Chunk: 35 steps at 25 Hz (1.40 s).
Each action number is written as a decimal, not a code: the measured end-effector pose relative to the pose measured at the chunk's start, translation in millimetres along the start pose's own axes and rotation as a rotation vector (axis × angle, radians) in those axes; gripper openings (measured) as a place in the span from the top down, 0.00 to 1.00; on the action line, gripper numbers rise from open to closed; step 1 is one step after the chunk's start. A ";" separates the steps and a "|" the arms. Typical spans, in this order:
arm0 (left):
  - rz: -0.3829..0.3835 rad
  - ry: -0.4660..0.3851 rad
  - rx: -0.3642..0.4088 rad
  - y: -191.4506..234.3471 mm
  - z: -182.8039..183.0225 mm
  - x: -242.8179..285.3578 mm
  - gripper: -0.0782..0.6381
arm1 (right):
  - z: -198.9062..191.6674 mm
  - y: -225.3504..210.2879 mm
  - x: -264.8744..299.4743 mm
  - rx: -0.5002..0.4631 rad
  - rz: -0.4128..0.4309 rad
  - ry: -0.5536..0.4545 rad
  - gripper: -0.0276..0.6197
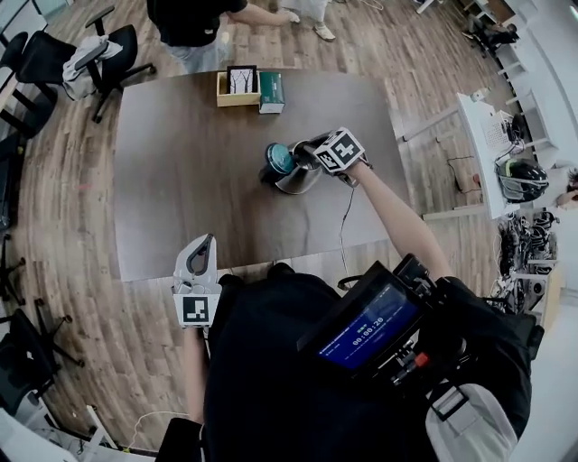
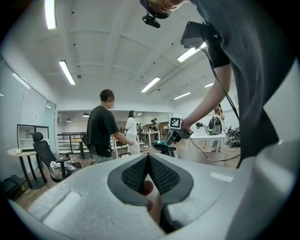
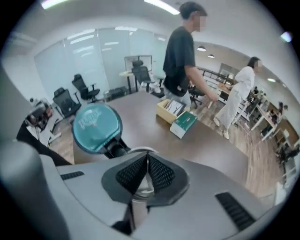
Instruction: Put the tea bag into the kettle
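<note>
The steel kettle (image 1: pixel 293 176) stands near the middle of the dark table (image 1: pixel 181 180), with its teal lid (image 1: pixel 278 159) flipped open. My right gripper (image 1: pixel 305 160) hovers right over the kettle's mouth. In the right gripper view the jaws (image 3: pixel 147 158) are shut tip to tip above the kettle's rim (image 3: pixel 140 151), with the lid (image 3: pixel 96 127) to their left. No tea bag shows in any view. My left gripper (image 1: pixel 209 240) is held off the table's near edge, close to my body, shut and empty (image 2: pixel 147 157).
A green tea box (image 1: pixel 271 92) and a wooden box (image 1: pixel 237 88) sit at the table's far edge. A person in a black shirt (image 1: pixel 194 23) stands just behind them. Office chairs (image 1: pixel 99 54) stand at the far left, and a white desk (image 1: pixel 483 149) to the right.
</note>
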<state>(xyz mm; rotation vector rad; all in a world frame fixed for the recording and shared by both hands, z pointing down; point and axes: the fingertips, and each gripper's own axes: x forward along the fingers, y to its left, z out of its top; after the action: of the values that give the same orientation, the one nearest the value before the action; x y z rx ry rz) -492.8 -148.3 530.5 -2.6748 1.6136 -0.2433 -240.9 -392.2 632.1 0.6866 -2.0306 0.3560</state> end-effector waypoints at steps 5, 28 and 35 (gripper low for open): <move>-0.031 0.007 0.016 1.4 -0.7 4.8 0.89 | 34.7 12.1 -64.6 0.171 -0.030 -0.379 0.95; -0.388 -0.012 0.023 -12.5 19.0 -40.9 0.89 | 49.7 283.5 -204.2 0.201 -0.177 -0.958 0.95; -0.321 -0.050 0.060 -65.1 39.7 -75.2 0.89 | 5.1 332.3 -241.6 0.202 -0.101 -1.024 0.95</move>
<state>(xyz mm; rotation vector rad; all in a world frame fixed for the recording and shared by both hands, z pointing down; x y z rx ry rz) -464.6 -54.4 487.4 -2.8551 1.1388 -0.2204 -343.9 -49.2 430.7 1.2672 -2.9172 0.1469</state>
